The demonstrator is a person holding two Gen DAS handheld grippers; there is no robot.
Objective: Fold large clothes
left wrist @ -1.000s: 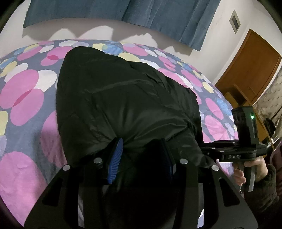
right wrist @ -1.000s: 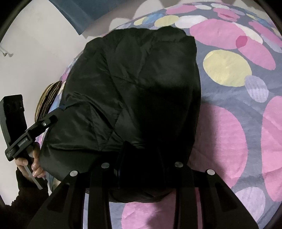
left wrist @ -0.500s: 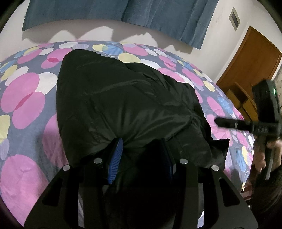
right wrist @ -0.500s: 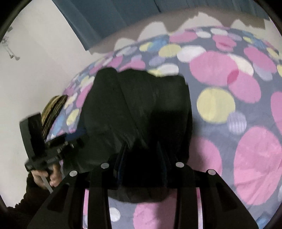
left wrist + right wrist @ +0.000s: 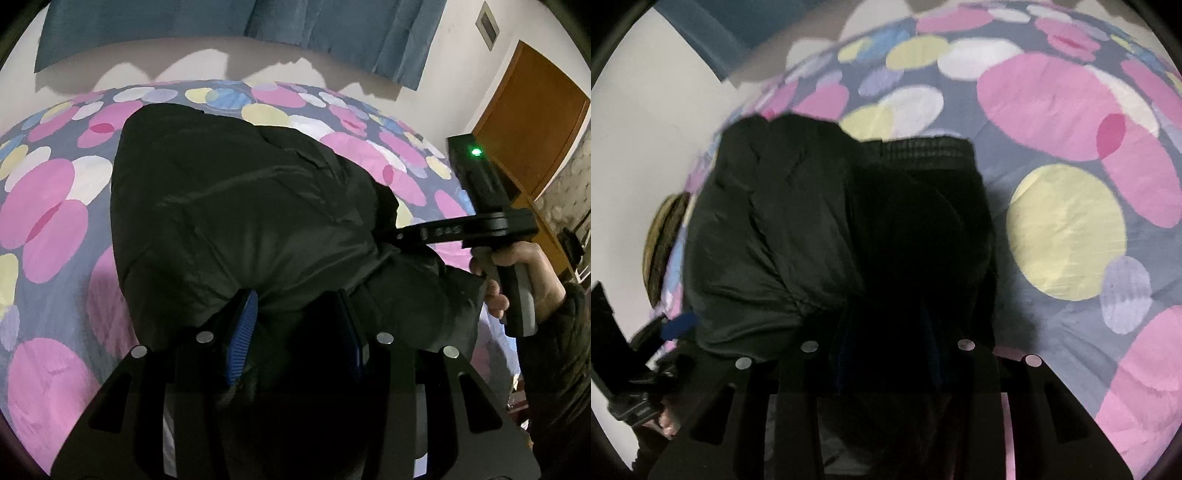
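On the bedspread (image 5: pixel 55 236) of pink, yellow and white ovals, a puffy black quilted jacket (image 5: pixel 229 206) is bunched, its near hem pinched by the ribbed blue-padded left gripper (image 5: pixel 295 325) and the right gripper (image 5: pixel 886 354).

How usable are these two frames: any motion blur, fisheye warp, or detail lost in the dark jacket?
Left wrist view: sharp; fisheye bows the spotted bedspread; the black jacket shows creases, but goes featureless between the left tongs. Right wrist view: motion-smeared, worst along the bedspread's far edge; the jacket's right half is near-black, swallowing the right tongs.
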